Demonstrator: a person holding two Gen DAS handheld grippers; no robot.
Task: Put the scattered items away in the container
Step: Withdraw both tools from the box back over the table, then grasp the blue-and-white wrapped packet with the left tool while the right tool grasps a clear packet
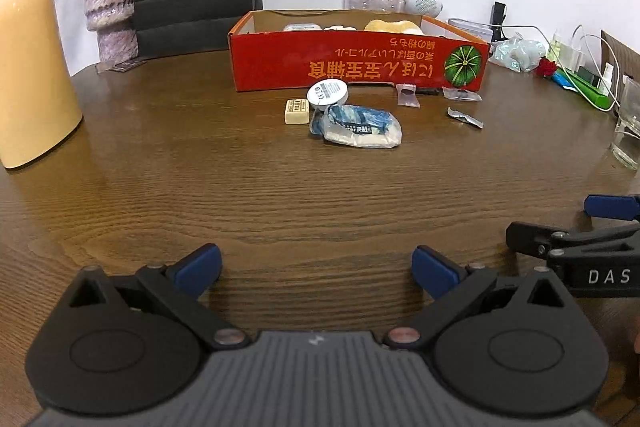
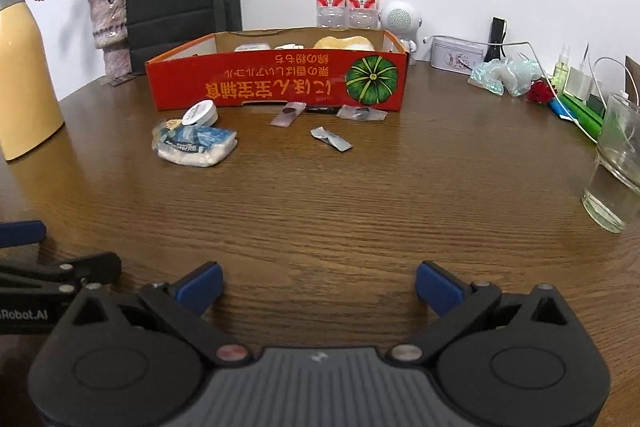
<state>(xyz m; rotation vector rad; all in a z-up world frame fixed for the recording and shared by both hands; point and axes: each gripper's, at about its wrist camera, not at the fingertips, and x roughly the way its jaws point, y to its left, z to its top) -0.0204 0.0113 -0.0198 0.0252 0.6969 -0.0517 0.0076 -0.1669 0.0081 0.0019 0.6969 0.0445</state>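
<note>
Both hand-held grippers, left (image 1: 316, 269) and right (image 2: 318, 285), gape wide (empty) above table (image 1: 280, 187).

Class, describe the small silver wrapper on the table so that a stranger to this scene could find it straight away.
Find the red cardboard box with the green pumpkin picture. In front of its pumpkin end, on the wooden table, lie three small packets. The silver wrapper is the one nearest the viewer, crinkled, opaque foil, while the other two sachets are clear with dark contents.

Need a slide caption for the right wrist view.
Open right gripper over the brown wooden table, facing wrapped items scattered before the red cardboard box.
</note>
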